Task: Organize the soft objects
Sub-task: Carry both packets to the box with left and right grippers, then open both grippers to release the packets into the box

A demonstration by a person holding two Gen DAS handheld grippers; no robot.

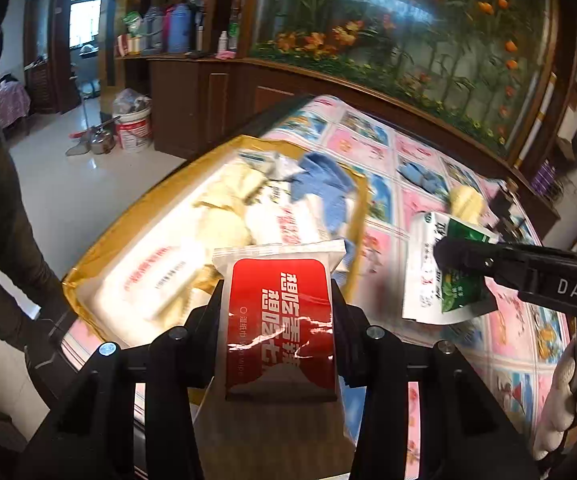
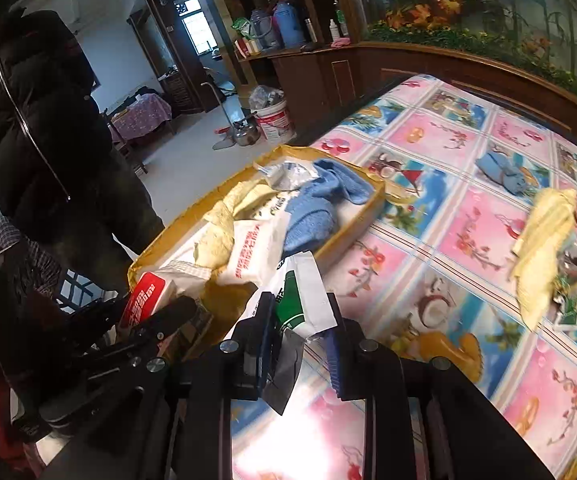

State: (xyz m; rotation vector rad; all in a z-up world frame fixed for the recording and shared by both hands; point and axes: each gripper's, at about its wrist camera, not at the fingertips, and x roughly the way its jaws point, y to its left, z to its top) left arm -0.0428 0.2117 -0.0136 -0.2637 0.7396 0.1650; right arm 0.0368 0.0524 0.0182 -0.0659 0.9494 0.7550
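Observation:
My left gripper (image 1: 280,292) is shut on a red-and-white wet-wipe pack (image 1: 280,320), held just short of the yellow cardboard box (image 1: 100,248). The box holds white tissue packs (image 1: 140,280), yellow cloths (image 1: 228,188) and a blue cloth (image 1: 320,184). My right gripper (image 2: 300,304) is shut on a green-and-white packet (image 2: 300,296), hovering over the tablecloth beside the box (image 2: 248,160). In the left wrist view that gripper (image 1: 460,256) pinches the packet (image 1: 436,272). The red pack (image 2: 138,300) shows at the box's near corner.
On the patterned tablecloth (image 2: 468,220) lie a blue cloth (image 2: 504,172), a yellow cloth (image 2: 544,240) and some small wrappers (image 2: 572,300). A person in a dark jacket (image 2: 40,120) stands left of the table. A wooden cabinet (image 1: 216,100) lies behind.

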